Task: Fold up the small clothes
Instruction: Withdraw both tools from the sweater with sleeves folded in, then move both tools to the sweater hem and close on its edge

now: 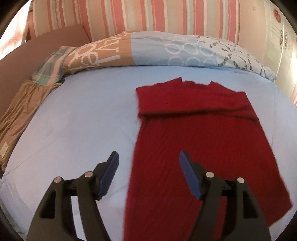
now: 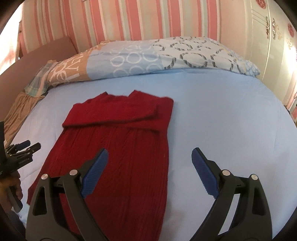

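A dark red knit garment (image 1: pixel 200 140) lies flat on the light blue bed sheet (image 1: pixel 83 118), its sleeves folded across the chest near the collar. It also shows in the right wrist view (image 2: pixel 118 144). My left gripper (image 1: pixel 149 157) is open and empty, hovering above the garment's near left edge. My right gripper (image 2: pixel 150 154) is open and empty, hovering above the garment's near right edge. The left gripper also shows at the left edge of the right wrist view (image 2: pixel 27 145).
A folded patterned duvet (image 1: pixel 167 50) lies along the head of the bed. A brown cloth (image 1: pixel 20 115) and a plaid cloth (image 1: pixel 50 68) lie at the left edge. A striped pink wall (image 1: pixel 148 16) stands behind. Bare sheet (image 2: pixel 232 115) lies right of the garment.
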The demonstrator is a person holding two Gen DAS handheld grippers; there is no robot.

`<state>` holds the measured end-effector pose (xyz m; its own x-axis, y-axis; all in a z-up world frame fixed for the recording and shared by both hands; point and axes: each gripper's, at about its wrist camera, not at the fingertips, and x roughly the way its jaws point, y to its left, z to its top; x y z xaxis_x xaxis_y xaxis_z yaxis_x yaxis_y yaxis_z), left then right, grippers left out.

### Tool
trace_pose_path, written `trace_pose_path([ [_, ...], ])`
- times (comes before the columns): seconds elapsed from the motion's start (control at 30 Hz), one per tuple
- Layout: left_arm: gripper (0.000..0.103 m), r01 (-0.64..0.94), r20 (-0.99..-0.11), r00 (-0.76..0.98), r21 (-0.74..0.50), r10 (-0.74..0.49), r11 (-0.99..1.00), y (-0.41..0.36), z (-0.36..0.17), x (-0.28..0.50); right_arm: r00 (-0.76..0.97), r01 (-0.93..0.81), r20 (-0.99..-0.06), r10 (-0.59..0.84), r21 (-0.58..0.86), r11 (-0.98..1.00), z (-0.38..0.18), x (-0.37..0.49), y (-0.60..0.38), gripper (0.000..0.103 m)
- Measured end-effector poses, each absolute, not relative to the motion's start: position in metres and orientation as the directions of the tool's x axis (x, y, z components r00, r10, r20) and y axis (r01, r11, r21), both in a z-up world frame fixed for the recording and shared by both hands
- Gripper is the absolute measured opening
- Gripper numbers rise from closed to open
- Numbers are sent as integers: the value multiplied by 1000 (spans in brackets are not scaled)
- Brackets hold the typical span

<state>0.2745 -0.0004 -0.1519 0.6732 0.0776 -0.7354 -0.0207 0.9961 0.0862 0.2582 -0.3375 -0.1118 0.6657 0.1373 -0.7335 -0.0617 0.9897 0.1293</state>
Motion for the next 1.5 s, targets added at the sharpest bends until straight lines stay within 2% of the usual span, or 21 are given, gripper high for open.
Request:
trace_pose_path([
  [0.1,69,-17,-738,668,113,95,993,12,-158,243,655,-49,-746,125,123,991,-118,234,-339,92],
  [0.3,69,-29,-760,645,89,86,996,27,-177,202,643,4,-762,75,101,995,-130,185,-351,92],
  [0.53,69,-21,-816,569,113,105,993,36,-225,178,614,70,-789,37,101,992,-149,141,-364,92],
  [0.63,72,3,-831,543,148,123,989,41,-247,172,601,65,-798,42,101,993,-155,128,-359,92],
  [0.67,77,0,-823,552,164,137,986,41,-247,170,599,61,-800,43,99,993,-156,125,-356,92],
  [0.83,79,-47,-811,553,198,191,979,55,-243,162,592,57,-805,36,86,995,-164,112,-349,93],
  [1.17,77,-18,-789,610,81,75,997,57,-227,140,564,88,-824,57,128,988,-193,105,-347,92],
  [1.27,78,8,-802,595,67,48,998,49,-229,145,559,58,-826,78,133,989,-198,109,-337,87],
  [1.37,78,-7,-820,572,20,21,1000,48,-237,150,532,44,-841,99,144,989,-208,116,-330,67],
  [1.5,78,-20,-825,565,-37,-20,999,46,-240,151,510,55,-852,116,167,984,-217,122,-328,61],
])
